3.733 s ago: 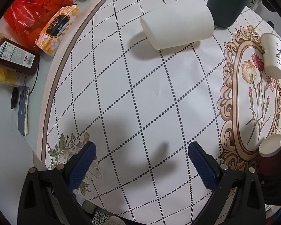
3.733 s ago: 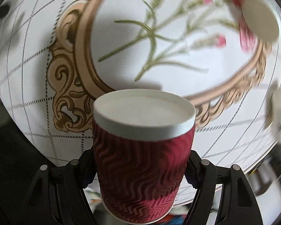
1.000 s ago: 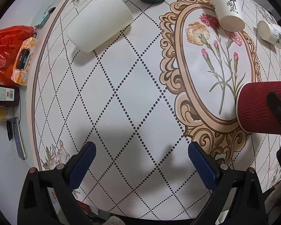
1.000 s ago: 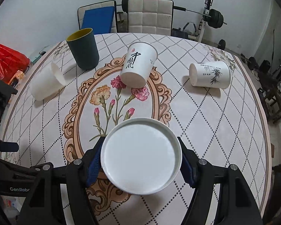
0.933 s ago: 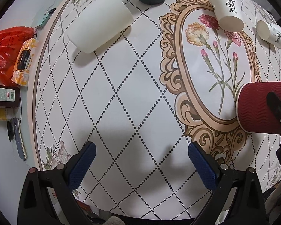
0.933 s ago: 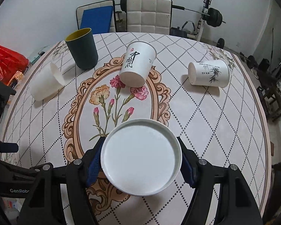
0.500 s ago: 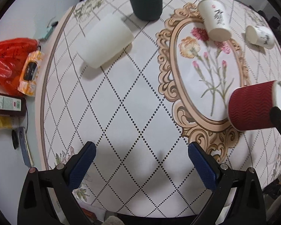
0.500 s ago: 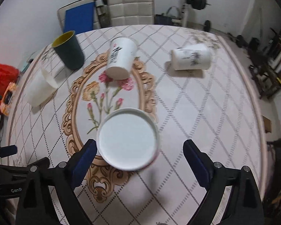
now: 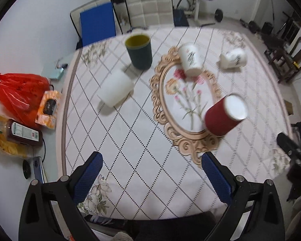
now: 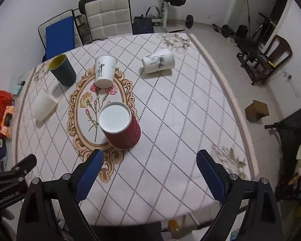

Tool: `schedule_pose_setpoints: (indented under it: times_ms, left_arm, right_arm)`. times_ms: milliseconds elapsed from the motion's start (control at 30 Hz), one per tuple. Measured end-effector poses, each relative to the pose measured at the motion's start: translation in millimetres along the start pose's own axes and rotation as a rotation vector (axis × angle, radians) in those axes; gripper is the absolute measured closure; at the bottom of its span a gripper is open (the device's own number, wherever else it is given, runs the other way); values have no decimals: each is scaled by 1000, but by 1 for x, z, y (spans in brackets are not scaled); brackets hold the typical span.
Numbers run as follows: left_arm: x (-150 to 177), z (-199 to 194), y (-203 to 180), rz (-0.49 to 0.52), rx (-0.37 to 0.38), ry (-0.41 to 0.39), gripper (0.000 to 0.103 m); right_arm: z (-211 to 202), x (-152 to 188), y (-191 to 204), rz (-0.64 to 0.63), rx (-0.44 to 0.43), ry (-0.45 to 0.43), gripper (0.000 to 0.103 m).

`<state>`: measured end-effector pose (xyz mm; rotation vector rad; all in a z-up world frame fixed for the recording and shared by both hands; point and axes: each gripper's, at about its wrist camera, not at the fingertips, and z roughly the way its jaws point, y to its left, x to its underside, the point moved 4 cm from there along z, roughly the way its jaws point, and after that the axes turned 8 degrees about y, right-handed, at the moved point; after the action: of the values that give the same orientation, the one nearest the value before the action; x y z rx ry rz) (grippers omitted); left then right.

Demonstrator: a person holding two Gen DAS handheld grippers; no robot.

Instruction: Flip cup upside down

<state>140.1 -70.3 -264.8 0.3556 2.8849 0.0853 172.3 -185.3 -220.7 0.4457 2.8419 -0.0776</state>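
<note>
Both grippers gape empty; red cup stands inverted.

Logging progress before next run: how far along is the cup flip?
Looks done: the red cup stands upside down on the tablecloth, white base up, at the edge of the floral oval. In hand: nothing; the right gripper and left gripper are open and clear of it. Left: nothing visible for this cup.
</note>
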Motion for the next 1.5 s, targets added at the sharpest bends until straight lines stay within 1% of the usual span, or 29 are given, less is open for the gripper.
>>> schedule_pose_setpoints:
  times_ms: [167,300,400,467,567,600,700,800,1000,1233,1500]
  left_arm:
    - [13,-60,-2,-18,15,-79,2]
    - [26,-114,0,-51,2,-142,2]
    - [38,-147,2,-78,15,-177,2]
    - [45,-167,2,-90,23,-198,2]
    - [54,-188,3,-112,31,-205,2]
    - [58,-196,2,-117,40,-211,2]
    - [66,-210,-2,-121,36,-216,2]
    - [74,-224,-5,-117,33,-237,2]
    - [88,-240,-11,-115,11,-275,2]
    - [92,-241,-13,-121,21,-273,2]
    - [97,-241,-14,-145,26,-266,1]
  right_arm:
    - [-55,15,-12,4,-13,-23,7]
    - [-120,28,-20,-23,-37,-88,7]
    - [-164,36,-24,-46,-45,-138,7]
    - [-190,41,-27,-58,-58,-174,7]
    - [-228,47,-33,-71,-71,-224,4]
    - [-238,49,-35,-75,-73,-238,4]
    - [-262,55,-38,-89,-73,-267,4]
    - [-281,62,-40,-94,-90,-281,4]
    - [-302,70,-47,-103,-93,-298,2]
    - [-297,70,-48,-112,-111,-284,2]
    - [-294,69,-55,-100,-104,-279,1]
